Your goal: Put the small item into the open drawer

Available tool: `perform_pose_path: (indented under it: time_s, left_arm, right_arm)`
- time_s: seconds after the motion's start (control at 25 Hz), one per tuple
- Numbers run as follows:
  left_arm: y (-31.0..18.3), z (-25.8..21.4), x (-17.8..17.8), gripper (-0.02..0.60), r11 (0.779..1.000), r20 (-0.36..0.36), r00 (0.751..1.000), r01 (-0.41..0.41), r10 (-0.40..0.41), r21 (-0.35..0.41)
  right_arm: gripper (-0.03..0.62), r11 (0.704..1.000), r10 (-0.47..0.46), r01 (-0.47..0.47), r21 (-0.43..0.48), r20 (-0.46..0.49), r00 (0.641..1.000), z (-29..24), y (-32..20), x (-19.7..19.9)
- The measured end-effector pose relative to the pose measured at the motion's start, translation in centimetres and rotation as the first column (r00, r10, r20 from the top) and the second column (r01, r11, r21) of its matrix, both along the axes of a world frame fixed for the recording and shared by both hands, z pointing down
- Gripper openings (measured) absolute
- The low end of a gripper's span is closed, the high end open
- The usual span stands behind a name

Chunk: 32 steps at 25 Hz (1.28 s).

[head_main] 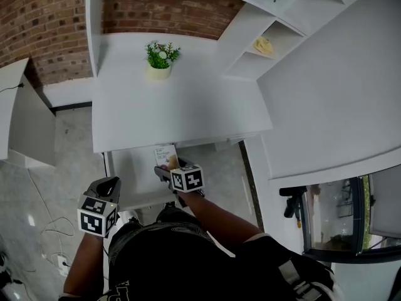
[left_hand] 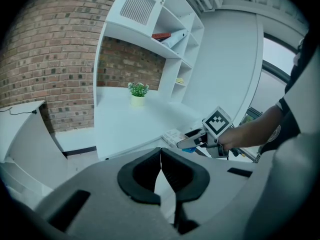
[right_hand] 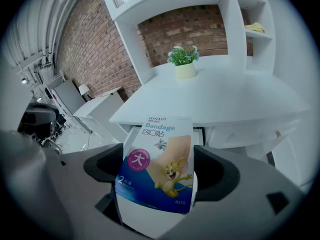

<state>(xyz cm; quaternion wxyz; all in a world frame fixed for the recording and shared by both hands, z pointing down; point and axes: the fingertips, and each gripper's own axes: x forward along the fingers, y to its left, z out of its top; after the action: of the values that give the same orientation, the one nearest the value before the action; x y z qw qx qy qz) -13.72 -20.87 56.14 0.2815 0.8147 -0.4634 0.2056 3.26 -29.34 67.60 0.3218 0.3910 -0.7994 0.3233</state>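
Pinches the bandage packet (right_hand: 157, 164) flat between the jaws of the right claw (right_hand: 159, 170), above the open drawer (head_main: 135, 180), toward the drawer's back right corner and close under the table (head_main: 175, 105) edge that overhangs the drawer's rear. Holds the left claw (left_hand: 161, 164) pressed together on nothing, just off the drawer's front left corner. Beyond the drawer, well apart on the table: a potted plant (head_main: 161, 58). Right of the drawer: white shelves (head_main: 250, 24) with a yellow thing (head_main: 263, 44). Left of the drawer: floor with cables (head_main: 47, 231). Within the drawer: bare white bottom, open room toward the front.
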Motion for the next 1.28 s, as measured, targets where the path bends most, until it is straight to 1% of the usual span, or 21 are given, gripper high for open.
perform_pose_path:
  time_s: [0.28,0.64,0.84,1.08,1.28]
  left_arm:
    - [0.8,1.4,-1.6,0.018,0.998,0.005,0.999,0.035,-0.034,-0.043]
    - [1.6,3.3,-2.6,0.018,0.993,0.009,0.997,0.074,-0.073,-0.089]
    - [2.6,4.2,-3.7,0.018,0.988,0.025,0.995,0.102,-0.1,-0.119]
    - [3.2,5.2,-4.1,0.018,0.981,0.043,0.991,0.129,-0.124,-0.144]
    - [3.2,5.8,-4.3,0.018,0.973,0.046,0.986,0.168,-0.163,-0.156]
  right_arm:
    - [0.442,0.996,-0.013,0.01,-0.089,-0.034,0.999,4.1,1.3,-1.1]
    - [0.442,0.984,-0.037,0.023,-0.179,-0.074,0.997,8.8,0.6,-2.3]
    - [0.442,0.971,-0.014,-0.011,-0.238,-0.1,0.995,12.0,0.1,-2.2]
    - [0.442,0.957,-0.043,-0.002,-0.289,-0.15,0.988,15.7,0.0,-2.2]
    - [0.442,0.949,-0.038,-0.021,-0.316,-0.182,0.983,18.3,-0.4,-1.8]
